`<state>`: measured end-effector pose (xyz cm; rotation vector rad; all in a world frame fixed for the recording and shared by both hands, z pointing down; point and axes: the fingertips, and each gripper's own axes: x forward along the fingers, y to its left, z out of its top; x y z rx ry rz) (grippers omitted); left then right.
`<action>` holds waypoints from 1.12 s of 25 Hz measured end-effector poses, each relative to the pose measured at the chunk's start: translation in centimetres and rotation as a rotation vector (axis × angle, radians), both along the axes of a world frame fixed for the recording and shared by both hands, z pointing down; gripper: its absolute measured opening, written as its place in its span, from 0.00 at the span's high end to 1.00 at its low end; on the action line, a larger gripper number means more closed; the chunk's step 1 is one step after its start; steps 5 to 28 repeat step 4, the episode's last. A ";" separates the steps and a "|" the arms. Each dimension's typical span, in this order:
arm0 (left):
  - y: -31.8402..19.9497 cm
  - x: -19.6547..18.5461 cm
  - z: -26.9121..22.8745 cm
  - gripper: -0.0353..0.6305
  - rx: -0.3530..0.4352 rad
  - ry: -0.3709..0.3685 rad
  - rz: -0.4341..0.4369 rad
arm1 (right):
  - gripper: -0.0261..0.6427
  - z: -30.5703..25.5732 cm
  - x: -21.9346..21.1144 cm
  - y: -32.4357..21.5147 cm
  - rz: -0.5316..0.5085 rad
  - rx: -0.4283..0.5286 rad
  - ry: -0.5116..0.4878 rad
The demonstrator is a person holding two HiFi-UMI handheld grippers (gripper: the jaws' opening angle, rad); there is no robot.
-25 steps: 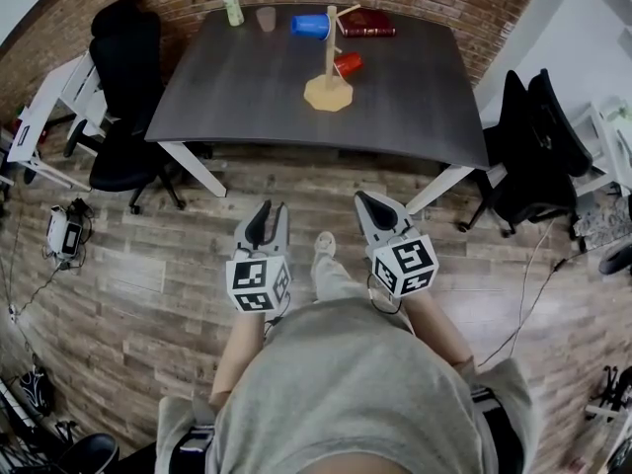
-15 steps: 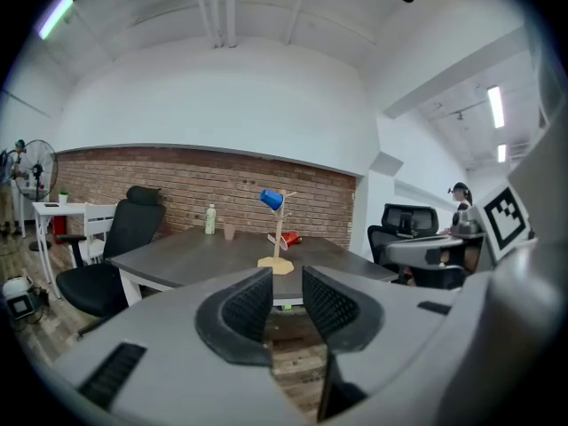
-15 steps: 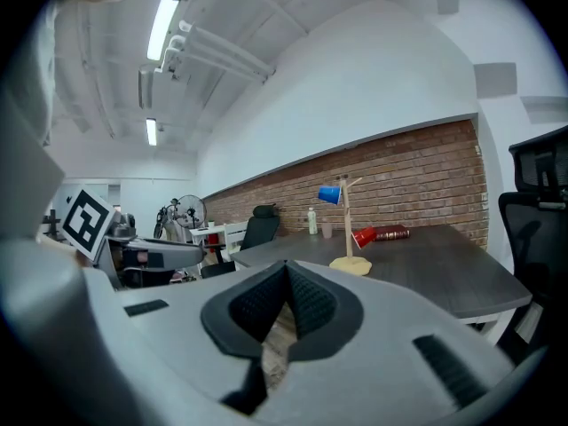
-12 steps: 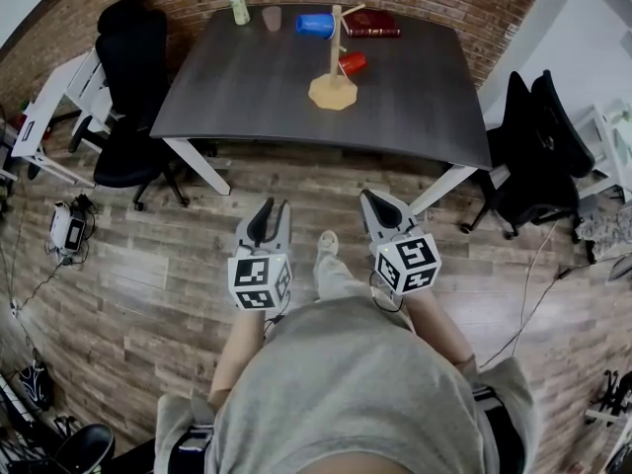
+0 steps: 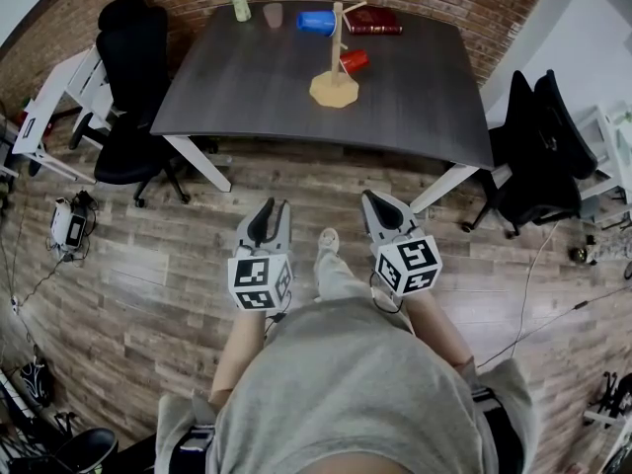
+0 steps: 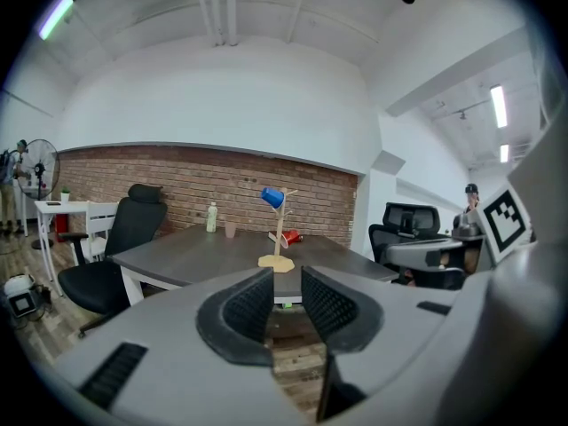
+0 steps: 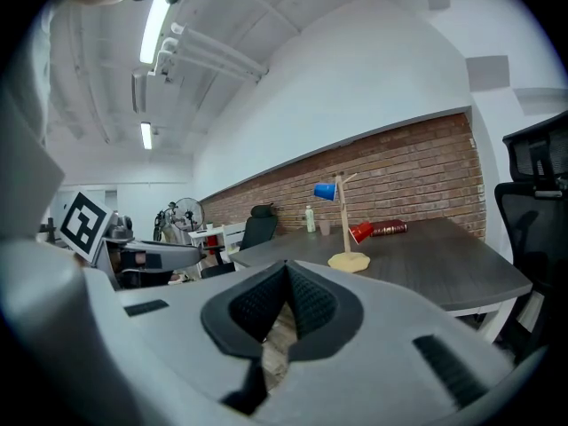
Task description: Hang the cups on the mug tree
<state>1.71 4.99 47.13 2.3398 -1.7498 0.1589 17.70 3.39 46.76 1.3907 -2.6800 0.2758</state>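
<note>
Left gripper (image 5: 272,215) stands released, jaws just narrowing, empty; right gripper (image 5: 378,205) is clenched on nothing; both are well short of the bench (image 5: 257,87). At 12 o'clock the mug tree (image 5: 334,57) carries the blue cup (image 5: 316,22) and red cup (image 5: 354,61). Reaching for the tumbler (image 5: 274,16) at 11 o'clock could topple the neighbouring bottle (image 5: 240,3).

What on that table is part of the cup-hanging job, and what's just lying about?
Part of the job: mug tree, blue cup, red cup, and perhaps the pale cup, which is not on the tree.

Just lying about: bottle, dark red book, black chair.
</note>
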 end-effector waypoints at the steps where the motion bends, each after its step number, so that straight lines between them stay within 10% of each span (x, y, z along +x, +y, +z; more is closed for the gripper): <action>1: -0.1 0.1 0.0 0.81 0.000 0.001 0.000 | 0.96 0.0 0.1 -0.1 0.000 -0.001 -0.003; 28: -0.4 0.5 0.0 0.81 -0.002 0.003 0.001 | 0.96 0.0 0.3 -0.3 0.000 -0.004 -0.010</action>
